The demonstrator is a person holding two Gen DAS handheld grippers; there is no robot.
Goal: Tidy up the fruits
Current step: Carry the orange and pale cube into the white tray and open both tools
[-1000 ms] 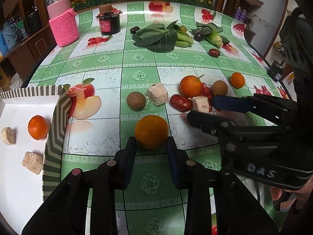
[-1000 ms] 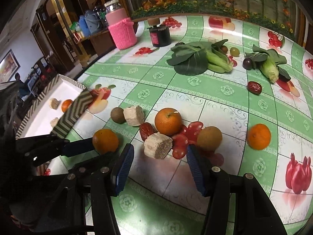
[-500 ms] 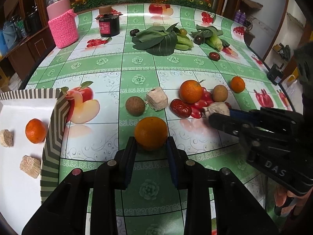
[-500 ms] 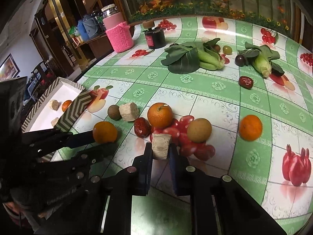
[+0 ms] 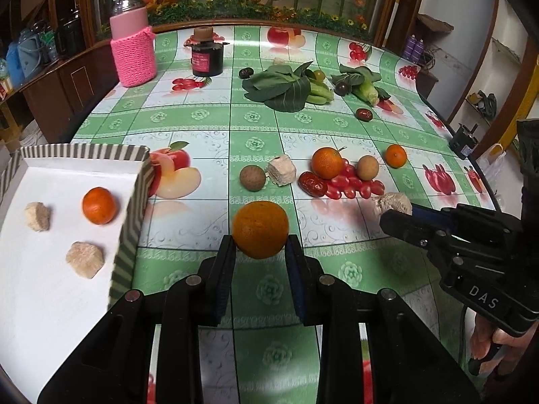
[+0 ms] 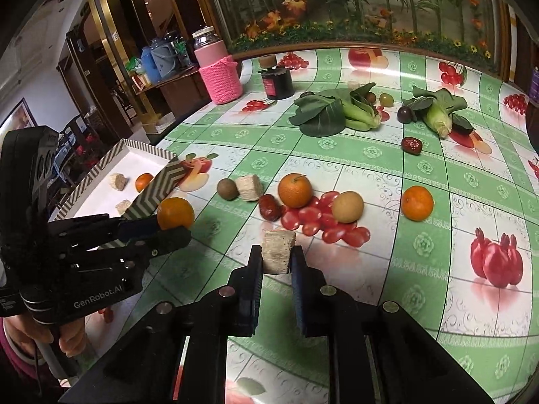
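My left gripper (image 5: 260,252) is shut on an orange (image 5: 260,229) and holds it above the table, right of the white tray (image 5: 133,215). The tray holds a small orange (image 5: 98,205) and two beige chunks (image 5: 84,259). My right gripper (image 6: 276,259) is shut on a beige chunk (image 6: 277,250), lifted above the table; it shows at the right in the left wrist view (image 5: 394,203). On the table lie an orange with a stem (image 6: 295,190), a small orange (image 6: 417,202), two brown round fruits (image 6: 347,206), a red date (image 6: 269,207) and another beige chunk (image 6: 248,187).
Leafy greens (image 6: 320,114), corn (image 6: 438,119), a dark plum (image 6: 404,114), a second date (image 6: 411,144), a black jar (image 6: 278,82) and a pink-sleeved bottle (image 6: 219,74) stand at the far side. The table's edge runs along the left, behind the tray.
My right gripper has closed on the beige chunk and lifted it off the table, back from the fruit cluster. My left gripper has risen with the orange still held.
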